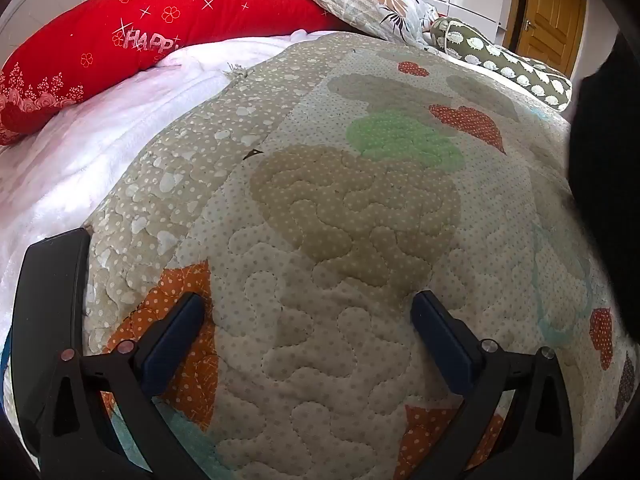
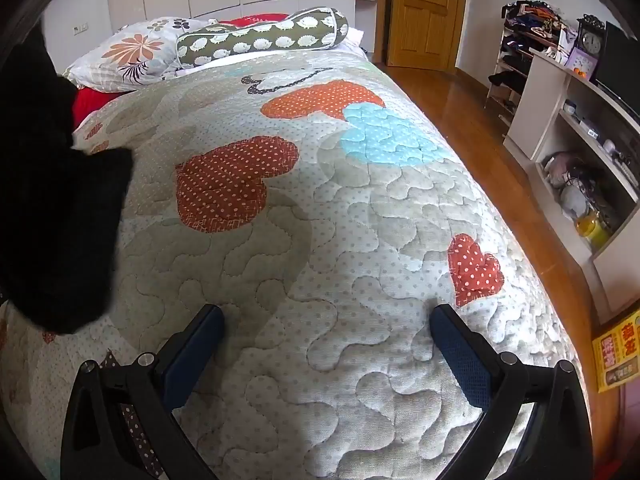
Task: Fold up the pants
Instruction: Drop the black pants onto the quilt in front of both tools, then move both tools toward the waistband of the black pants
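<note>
The black pants (image 2: 60, 220) hang as a dark mass at the left edge of the right wrist view, their lower end touching the quilt (image 2: 320, 240). They also show at the right edge of the left wrist view (image 1: 604, 180). What holds them up is out of view. My left gripper (image 1: 308, 308) is open and empty just above the quilted bedspread (image 1: 320, 260). My right gripper (image 2: 326, 320) is open and empty, to the right of the pants.
A red pillow (image 1: 120, 40), a floral pillow (image 2: 132, 56) and a green bolster (image 2: 260, 40) lie at the head of the bed. A white blanket (image 1: 80, 152) lies on the left. Wooden floor (image 2: 480, 140), white shelves (image 2: 568, 140) and a door (image 2: 424, 12) are to the right.
</note>
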The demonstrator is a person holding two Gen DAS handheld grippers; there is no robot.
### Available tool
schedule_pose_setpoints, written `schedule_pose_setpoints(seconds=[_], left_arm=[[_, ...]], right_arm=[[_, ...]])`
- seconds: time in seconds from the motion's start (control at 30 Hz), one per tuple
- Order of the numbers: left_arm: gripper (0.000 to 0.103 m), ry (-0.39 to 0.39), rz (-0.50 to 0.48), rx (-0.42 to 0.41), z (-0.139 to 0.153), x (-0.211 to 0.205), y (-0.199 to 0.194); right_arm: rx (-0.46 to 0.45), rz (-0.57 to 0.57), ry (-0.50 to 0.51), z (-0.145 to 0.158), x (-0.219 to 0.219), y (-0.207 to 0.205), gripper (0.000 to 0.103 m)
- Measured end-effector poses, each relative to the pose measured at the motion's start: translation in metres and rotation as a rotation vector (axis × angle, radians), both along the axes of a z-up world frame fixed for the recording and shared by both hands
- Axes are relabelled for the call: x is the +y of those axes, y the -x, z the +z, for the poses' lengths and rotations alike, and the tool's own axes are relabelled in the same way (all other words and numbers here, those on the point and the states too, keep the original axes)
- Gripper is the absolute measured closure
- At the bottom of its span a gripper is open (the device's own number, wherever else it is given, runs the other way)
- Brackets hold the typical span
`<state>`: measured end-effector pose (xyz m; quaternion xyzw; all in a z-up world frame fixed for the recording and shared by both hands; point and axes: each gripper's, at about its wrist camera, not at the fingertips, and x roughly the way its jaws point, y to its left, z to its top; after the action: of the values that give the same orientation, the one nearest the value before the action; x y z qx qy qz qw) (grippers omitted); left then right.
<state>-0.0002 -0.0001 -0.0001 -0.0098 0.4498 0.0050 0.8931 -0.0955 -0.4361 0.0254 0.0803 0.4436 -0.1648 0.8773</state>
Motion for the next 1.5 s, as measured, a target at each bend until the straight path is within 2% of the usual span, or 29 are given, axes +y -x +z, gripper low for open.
schedule_pose_setpoints(seconds=[1.2,1.33,1.4,1.5], left_arm=[[0.000,-0.013,0.004,0.000,0.000,0.001,0.001],[0.000,-0.016,0.006,0.058,0.004,-0.002,-0.004],[0.000,0.005,0.003,0.090,0.013,0.000,0.001],[0.000,0.092,0.023,0.029,0.034,0.008,0.020]], right_arm=[[-0.002,-0.001,0.000,0.000,0.000,-0.001,0.000],[-0.001,-0.001,0.002,-0.002,0.001,-0.002,0.000],[0.006,-0.001,0.011,-0.003,0.003,-0.005,0.000],[0.009,-0.007,0.008,0.002,0.003,-0.002,0.000]])
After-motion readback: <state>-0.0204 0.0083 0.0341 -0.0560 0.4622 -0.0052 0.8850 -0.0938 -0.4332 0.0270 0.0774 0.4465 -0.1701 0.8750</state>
